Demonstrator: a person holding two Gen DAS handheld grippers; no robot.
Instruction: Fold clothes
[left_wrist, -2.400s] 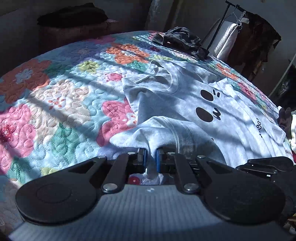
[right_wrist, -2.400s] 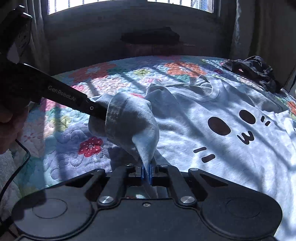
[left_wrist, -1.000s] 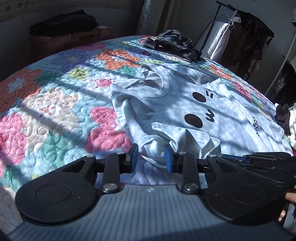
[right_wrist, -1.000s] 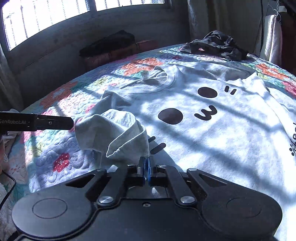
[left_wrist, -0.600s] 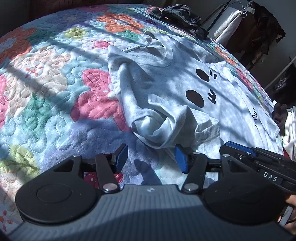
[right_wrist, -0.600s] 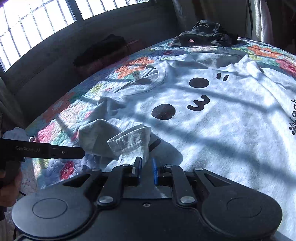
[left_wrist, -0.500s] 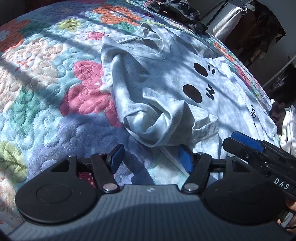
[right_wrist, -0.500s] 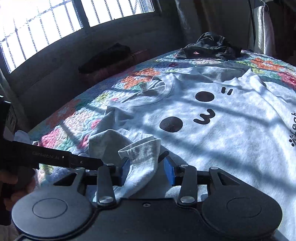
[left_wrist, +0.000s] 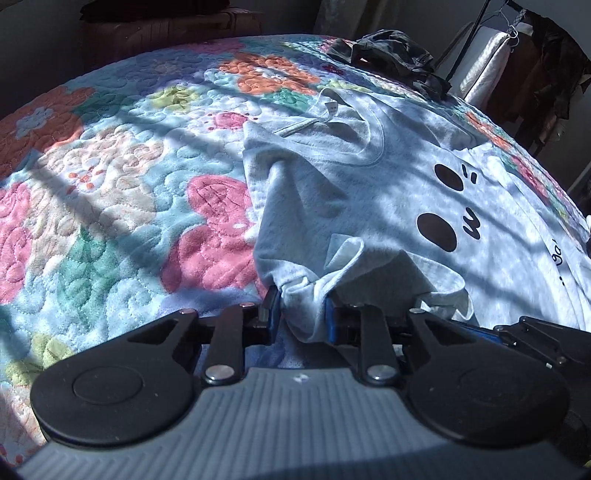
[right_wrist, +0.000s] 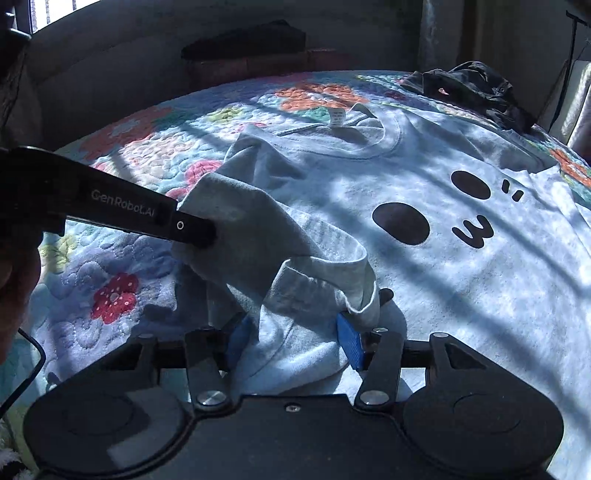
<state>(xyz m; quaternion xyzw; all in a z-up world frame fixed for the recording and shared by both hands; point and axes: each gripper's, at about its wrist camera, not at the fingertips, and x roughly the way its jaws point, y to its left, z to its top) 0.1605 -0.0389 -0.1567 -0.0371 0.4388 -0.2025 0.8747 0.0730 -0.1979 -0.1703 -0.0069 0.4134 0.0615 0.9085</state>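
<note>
A light grey T-shirt (left_wrist: 369, 192) with a black cartoon face lies front up on the flowered quilt (left_wrist: 110, 177); it also shows in the right wrist view (right_wrist: 461, 266). Its near sleeve (right_wrist: 280, 251) is bunched and folded onto the body. My left gripper (left_wrist: 301, 314) is open, its blue pads on either side of a fold of that sleeve (left_wrist: 332, 280). My right gripper (right_wrist: 291, 339) is open wide with the sleeve's hem between its pads. The left gripper's black finger (right_wrist: 147, 218) reaches into the sleeve from the left.
A dark crumpled garment (left_wrist: 391, 59) lies at the quilt's far edge, also in the right wrist view (right_wrist: 472, 88). A clothes rack with hanging clothes (left_wrist: 524, 66) stands at the far right. A dark bundle on a ledge (right_wrist: 251, 40) sits beyond the bed.
Both grippers let go of the sleeve and opened. The left gripper then moved forward around a fold of the sleeve and narrowed its gap. The right gripper moved up to the hem.
</note>
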